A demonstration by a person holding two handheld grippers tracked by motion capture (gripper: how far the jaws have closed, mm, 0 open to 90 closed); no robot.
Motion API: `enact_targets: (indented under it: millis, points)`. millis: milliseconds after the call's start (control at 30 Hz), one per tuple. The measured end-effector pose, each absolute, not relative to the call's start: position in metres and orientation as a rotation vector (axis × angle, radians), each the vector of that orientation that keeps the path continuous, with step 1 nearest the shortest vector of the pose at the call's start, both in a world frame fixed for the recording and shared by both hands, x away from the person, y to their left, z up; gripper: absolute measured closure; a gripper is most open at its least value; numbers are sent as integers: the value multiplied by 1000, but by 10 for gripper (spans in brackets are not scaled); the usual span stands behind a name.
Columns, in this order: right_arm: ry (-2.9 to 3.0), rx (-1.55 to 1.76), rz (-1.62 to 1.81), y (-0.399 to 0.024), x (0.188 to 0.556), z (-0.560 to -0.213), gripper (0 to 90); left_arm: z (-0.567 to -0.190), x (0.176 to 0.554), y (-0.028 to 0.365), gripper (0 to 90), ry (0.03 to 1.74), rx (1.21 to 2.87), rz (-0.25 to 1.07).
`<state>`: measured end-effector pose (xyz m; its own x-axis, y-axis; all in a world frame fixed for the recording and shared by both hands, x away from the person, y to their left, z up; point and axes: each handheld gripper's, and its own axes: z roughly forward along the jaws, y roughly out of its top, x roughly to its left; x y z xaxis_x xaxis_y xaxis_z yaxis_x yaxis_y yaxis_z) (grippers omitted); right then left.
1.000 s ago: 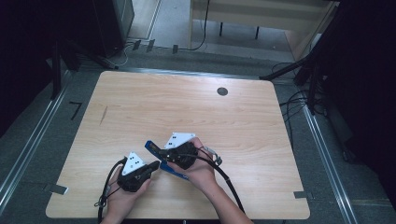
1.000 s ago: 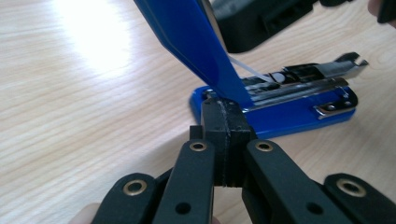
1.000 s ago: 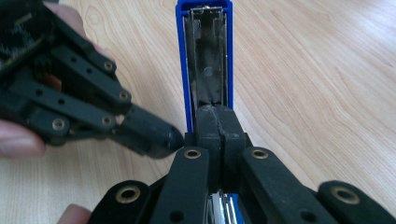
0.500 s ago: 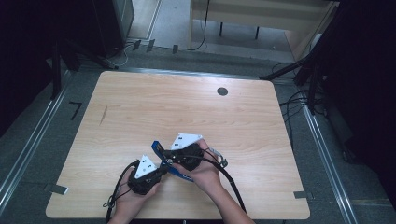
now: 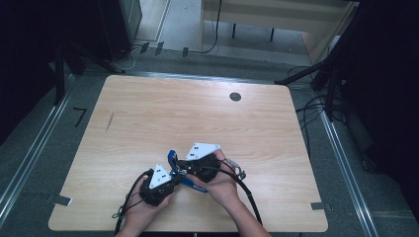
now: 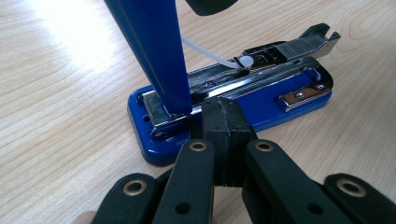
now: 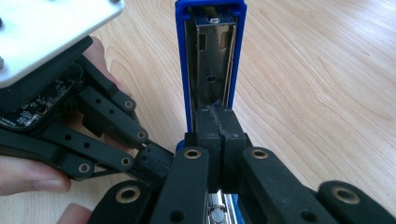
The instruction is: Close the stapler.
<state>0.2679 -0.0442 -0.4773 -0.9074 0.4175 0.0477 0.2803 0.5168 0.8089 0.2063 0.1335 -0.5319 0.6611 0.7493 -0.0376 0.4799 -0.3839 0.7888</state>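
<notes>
A pale wooden table point(image 5: 148, 123) is shown standing on a grey carpeted floor point(image 5: 29, 148), with dark equipment and cables along the far and right sides and part of a second light desk point(image 5: 276, 19) visible beyond. A round dark cable port point(image 5: 235, 97) is set into the tabletop near its far edge.

Near the front edge, at the middle, a blue stapler point(image 6: 261, 100) is seen lying on the table with its base flat on the wood. Its blue top cover point(image 6: 149, 51) is swung up nearly upright, so that the chrome staple magazine point(image 6: 280, 49) is exposed; whether staples lie in the channel cannot be told. The hollow metal-lined underside of the cover point(image 7: 212, 56) is presented in the right gripper view.

The left gripper point(image 6: 223, 135) is held with its jaws closed together, nothing between them, its tip just at the hinge end of the stapler. The right gripper point(image 7: 217, 128) is likewise closed on nothing, its tip resting against the foot of the raised cover. Both hands point(image 5: 222, 185) are placed close together around the stapler.
</notes>
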Motion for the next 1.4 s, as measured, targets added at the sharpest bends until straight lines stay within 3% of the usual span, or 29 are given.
enact_targets:
  millis: [733, 1400]
  points:
    - [2570, 643, 1390, -61, 264, -474, 900, -532, 206, 133, 900, 946, 2057, 414]
    - [2457, 645, 1474, -62, 275, -428, 900, -532, 206, 133, 900, 948, 2054, 417]
